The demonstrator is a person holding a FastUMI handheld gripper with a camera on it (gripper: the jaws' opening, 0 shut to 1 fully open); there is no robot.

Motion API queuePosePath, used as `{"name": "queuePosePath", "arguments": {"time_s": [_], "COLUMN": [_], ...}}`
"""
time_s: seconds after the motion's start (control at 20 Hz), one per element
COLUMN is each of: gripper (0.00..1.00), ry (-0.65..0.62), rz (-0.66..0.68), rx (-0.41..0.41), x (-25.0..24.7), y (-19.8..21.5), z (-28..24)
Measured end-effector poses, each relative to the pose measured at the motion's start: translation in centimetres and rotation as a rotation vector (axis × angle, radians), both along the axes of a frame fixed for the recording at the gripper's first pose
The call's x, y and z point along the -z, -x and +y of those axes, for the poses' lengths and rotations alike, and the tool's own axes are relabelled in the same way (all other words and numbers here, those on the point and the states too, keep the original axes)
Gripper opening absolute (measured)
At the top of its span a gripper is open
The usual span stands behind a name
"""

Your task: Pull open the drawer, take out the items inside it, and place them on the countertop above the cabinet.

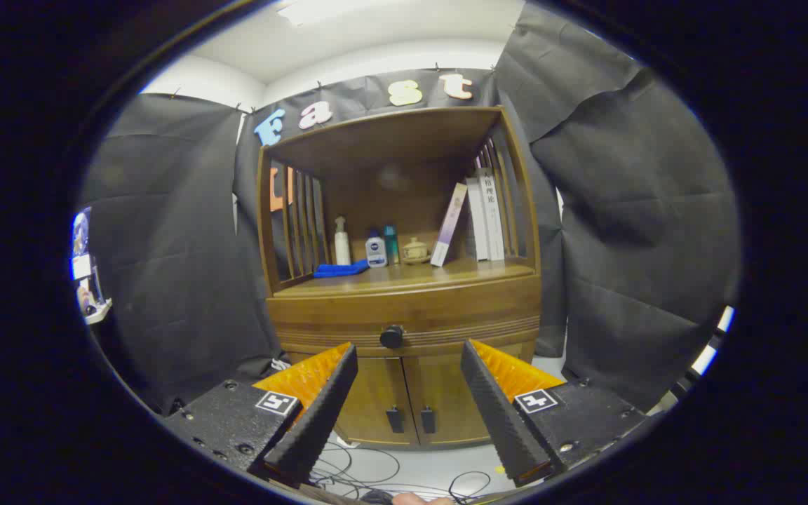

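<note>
The gripper has its 2 fingers spread wide, holding nothing. The drawer sits closed under the tabletop's front edge, its knob straight ahead, beyond the fingers and centred between them.

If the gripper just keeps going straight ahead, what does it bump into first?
Probably the drawer front, near its round black knob. The gripper has its fingers open with nothing between them, and the knob sits just beyond their tips, slightly toward the left one. How far off the cabinet is cannot be judged.
</note>
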State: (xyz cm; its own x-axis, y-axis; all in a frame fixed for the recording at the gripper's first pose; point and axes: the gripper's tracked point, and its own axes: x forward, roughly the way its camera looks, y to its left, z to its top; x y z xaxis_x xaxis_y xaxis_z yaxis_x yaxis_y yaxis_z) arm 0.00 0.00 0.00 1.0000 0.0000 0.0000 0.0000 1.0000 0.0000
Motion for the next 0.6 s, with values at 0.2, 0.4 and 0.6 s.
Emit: {"name": "queuePosePath", "arguments": {"time_s": [0.2,0.4,0.6], "gripper": [0.97,0.97,0.97], "ry": [0.005,0.002,0.01], "rz": [-0.013,-0.012,-0.022], "rx": [-0.016,-0.016,-0.015], "x": [-0.64,-0.79,-1.32], "y": [-0.03,-0.23,-0.78], "z": [0.65,0.92,0.98]}}
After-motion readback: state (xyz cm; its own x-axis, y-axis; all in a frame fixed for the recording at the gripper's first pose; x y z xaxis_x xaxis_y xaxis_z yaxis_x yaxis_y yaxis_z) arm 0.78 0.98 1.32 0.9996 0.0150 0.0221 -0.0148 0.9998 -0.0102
